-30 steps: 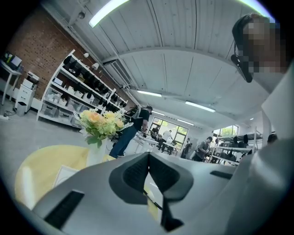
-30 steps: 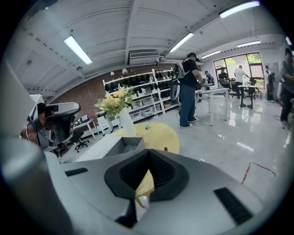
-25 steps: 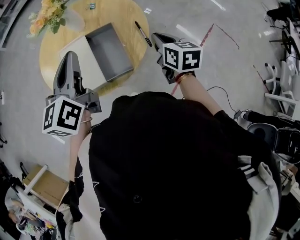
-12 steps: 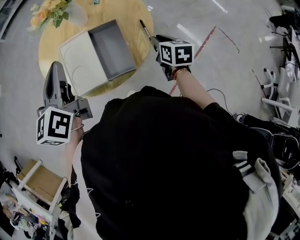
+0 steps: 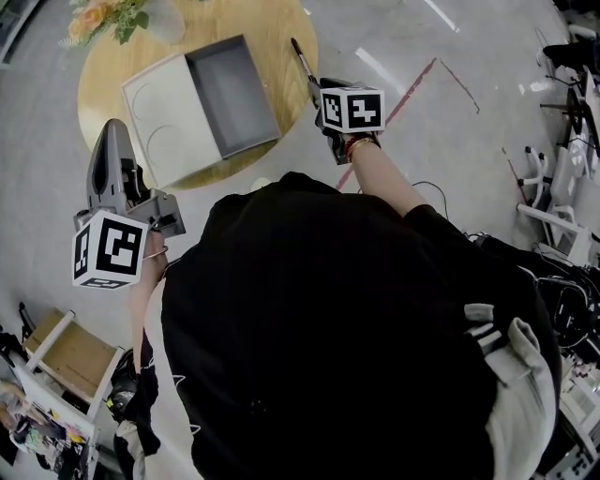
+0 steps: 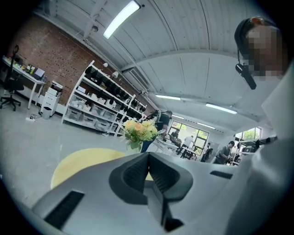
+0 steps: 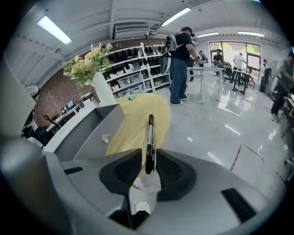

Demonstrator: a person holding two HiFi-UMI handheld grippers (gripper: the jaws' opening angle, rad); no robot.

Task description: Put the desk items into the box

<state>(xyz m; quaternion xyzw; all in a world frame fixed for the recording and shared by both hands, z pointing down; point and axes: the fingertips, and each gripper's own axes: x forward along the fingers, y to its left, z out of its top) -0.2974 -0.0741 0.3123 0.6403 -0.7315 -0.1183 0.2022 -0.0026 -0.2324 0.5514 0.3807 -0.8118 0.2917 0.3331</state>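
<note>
So, the pen point(image 5: 302, 60) is a slim black stick lying flat by the right edge of the worktop point(image 5: 253, 28). The worktop is round, pale yellowish wood with a faint grain. The pen's long axis runs straight away from the right gripper point(image 7: 148, 158), roughly along that right edge. I can't tell which end is the cap.

The right gripper's ribbed black pads point(image 7: 126, 172) sit a little apart with the pen's near end between them. There's a sliver of gap on both sides, so it's straddling the pen rather than pinching it.

The left gripper point(image 6: 148, 155) is closed with its pads pressed together and nothing in them. It's held up by the near left edge of the worktop.

The box point(image 5: 234, 94) is a grey rectangular tray with straight walls and a smooth matte inside, open, sitting around the middle of the worktop towards the near edge. A flat white lid point(image 5: 169, 117) with thin curved lines on it lies against its left side. From the right gripper view there's a tiny clear bit on the box floor, too small to make out.

Peach and yellow flowers point(image 5: 103, 14) stand at the far left edge. Each gripper's cube has black-and-white square marker patterns on it.
</note>
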